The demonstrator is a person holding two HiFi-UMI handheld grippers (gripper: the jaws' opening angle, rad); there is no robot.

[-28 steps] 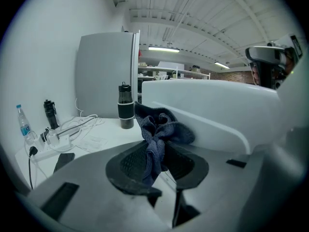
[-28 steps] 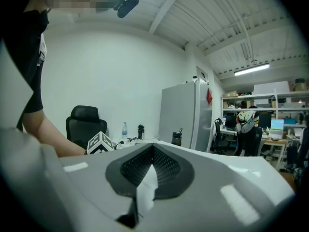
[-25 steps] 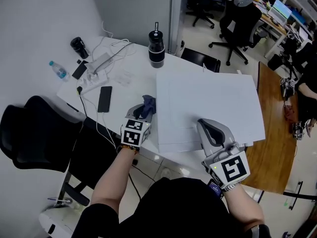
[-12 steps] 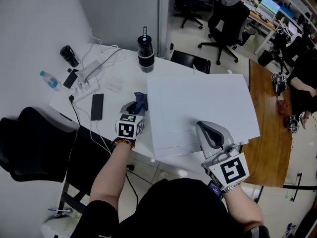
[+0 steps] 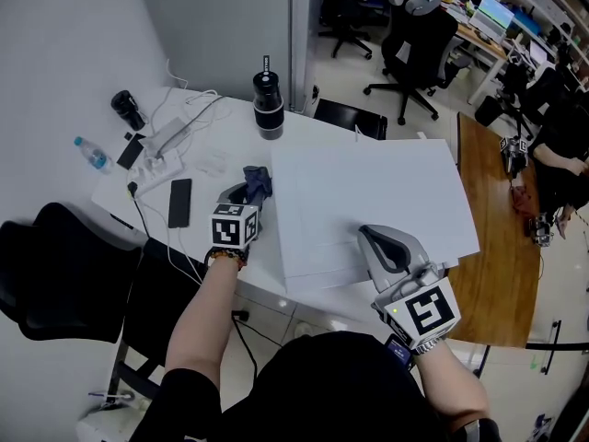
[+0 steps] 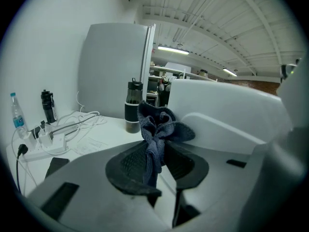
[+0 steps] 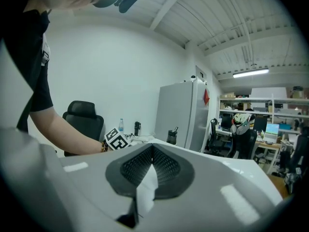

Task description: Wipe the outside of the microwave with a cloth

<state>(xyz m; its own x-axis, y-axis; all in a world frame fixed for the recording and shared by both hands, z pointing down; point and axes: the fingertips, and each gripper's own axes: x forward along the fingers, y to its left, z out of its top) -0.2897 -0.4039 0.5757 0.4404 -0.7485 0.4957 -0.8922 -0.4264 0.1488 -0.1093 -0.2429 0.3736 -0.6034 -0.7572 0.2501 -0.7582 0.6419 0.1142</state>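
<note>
Your left gripper has the cloth clamped between its pads, and the left gripper view confirms it: the dark blue fabric is pinched in the middle of the jaws and bunches up in a crumpled knot above them. The jaws stand fairly wide because of that thick wad. The cloth sits just beside the left wall of the microwave, near its upper edge; whether it actually presses on the wall can't be made out from here.

Over on the other side, your right gripper is clenched tight with nothing in it. The right gripper view shows the two ribbed pads meeting at their tips, only a sliver of white surface showing below them. It lies on the flat white top of the microwave, close to the front edge nearest you, pointing across the top.

The microwave fills the right part of the white table. Behind your left gripper, a black flask stands upright near the microwave's back left corner. Further left, a dark phone lies flat, with a white power strip and its tangle of cables beyond it. A small water bottle lies near the table's far left edge. A black office chair sits at your left.
</note>
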